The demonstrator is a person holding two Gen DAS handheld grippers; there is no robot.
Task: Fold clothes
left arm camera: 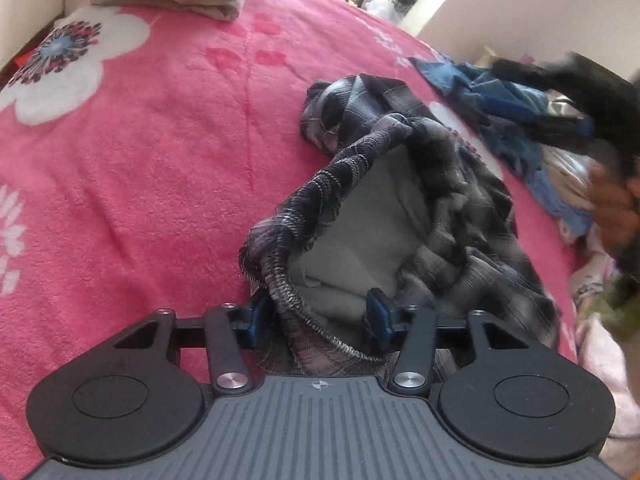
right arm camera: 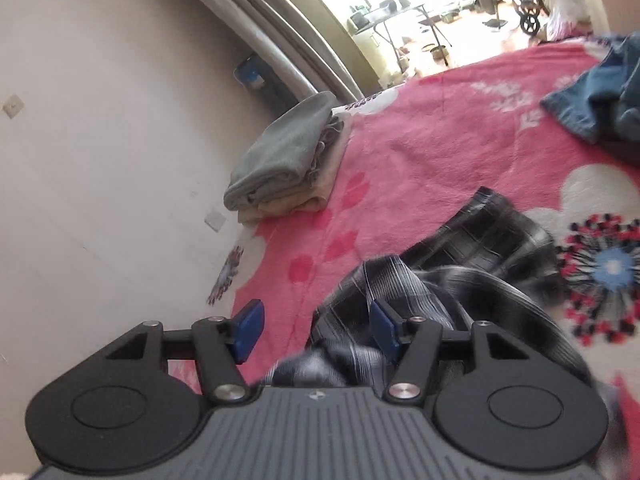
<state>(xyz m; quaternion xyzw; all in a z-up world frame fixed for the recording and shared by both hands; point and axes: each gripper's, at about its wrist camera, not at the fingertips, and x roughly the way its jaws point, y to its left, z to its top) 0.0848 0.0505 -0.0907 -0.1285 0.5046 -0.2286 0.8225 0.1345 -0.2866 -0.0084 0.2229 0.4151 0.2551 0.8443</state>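
The left gripper [left arm camera: 320, 316] stands wide, the plaid garment's [left arm camera: 400, 184] waistband lying between its 2 fingers on the pink blanket [left arm camera: 160, 160]; the right gripper [right arm camera: 316, 330], also wide, hovers over the same cloth

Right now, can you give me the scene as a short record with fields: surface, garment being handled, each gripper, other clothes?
surface: pink flowered blanket
garment: dark plaid garment, crumpled, grey lining showing
left gripper: open, fingers either side of the garment's hem
right gripper: open, plaid cloth between its fingers
folded stack: grey on beige, near the wall
unfolded pile: blue clothes, at the blanket's far right in the left view
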